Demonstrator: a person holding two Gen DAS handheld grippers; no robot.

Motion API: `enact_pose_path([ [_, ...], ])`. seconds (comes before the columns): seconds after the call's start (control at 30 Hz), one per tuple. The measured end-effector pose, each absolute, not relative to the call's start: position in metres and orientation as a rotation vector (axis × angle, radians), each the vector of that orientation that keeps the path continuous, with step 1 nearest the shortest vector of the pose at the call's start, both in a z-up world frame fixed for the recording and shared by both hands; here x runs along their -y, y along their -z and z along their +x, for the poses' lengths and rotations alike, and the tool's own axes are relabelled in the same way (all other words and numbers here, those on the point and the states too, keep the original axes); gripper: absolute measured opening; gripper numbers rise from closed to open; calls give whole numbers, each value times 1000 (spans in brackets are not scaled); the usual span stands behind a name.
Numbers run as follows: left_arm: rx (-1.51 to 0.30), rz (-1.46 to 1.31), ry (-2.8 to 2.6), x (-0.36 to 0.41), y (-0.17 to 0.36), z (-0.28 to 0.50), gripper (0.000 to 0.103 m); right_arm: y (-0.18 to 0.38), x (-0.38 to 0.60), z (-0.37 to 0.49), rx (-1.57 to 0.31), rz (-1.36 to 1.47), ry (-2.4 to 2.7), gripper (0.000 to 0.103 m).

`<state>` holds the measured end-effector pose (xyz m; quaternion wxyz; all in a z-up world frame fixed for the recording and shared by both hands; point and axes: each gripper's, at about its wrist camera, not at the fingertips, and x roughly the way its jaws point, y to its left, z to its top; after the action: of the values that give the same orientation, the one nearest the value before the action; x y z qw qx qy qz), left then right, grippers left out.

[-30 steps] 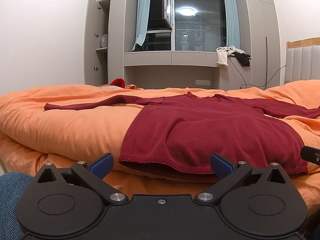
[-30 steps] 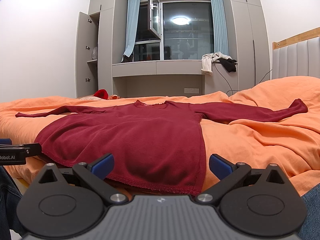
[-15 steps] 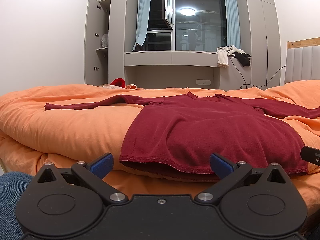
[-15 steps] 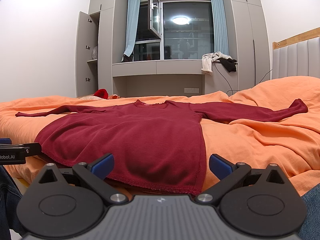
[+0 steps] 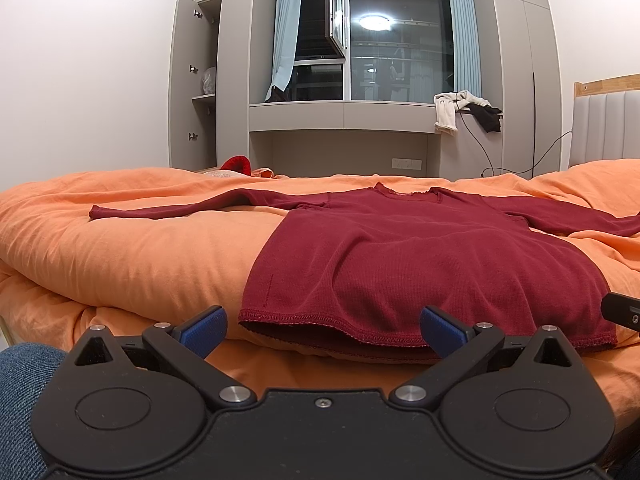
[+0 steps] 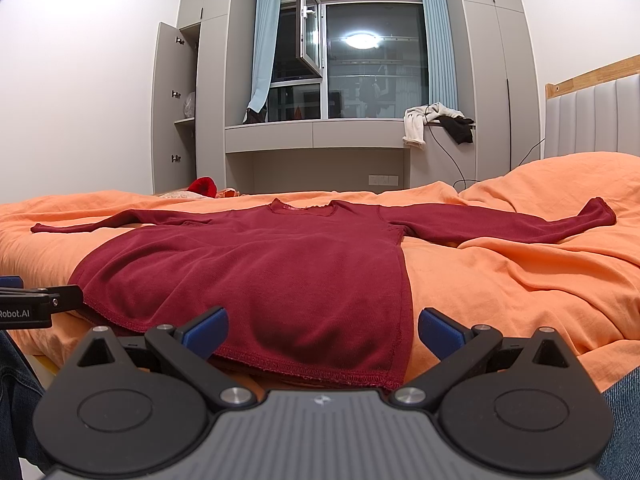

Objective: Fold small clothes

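In the view of my left wrist, my left gripper (image 5: 322, 330) is spread wide and grasps nothing; its two blue fingertips (image 5: 202, 328) stand just in front of the near hem of the dark red shirt (image 5: 400, 256), without touching it. The shirt lies flat on the orange duvet (image 5: 140, 248), its neck at the far side, its left sleeve (image 5: 172, 210) stretched out to the left. At the far side I see the window (image 5: 396, 44), and pale and black clothes (image 5: 466, 110) hang over the sill at the right. At the right edge a small part of my other tool shows. In the view of my right wrist, my right gripper (image 6: 322, 330) is also released and empty, its fingertips near the right corner of the hem. Here the right sleeve (image 6: 520, 226) reaches far to the right over a fold of the duvet (image 6: 520, 280). My left gripper (image 6: 36, 306) appears at the left edge, beside the hem.
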<state>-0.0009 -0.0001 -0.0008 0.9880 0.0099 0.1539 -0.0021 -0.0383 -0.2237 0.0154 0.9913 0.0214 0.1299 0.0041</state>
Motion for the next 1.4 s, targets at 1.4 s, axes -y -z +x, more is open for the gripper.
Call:
enact_pose_path([
  [1.4, -394, 44, 8, 0, 6, 15, 102, -23, 238, -21, -415, 139, -4, 103],
])
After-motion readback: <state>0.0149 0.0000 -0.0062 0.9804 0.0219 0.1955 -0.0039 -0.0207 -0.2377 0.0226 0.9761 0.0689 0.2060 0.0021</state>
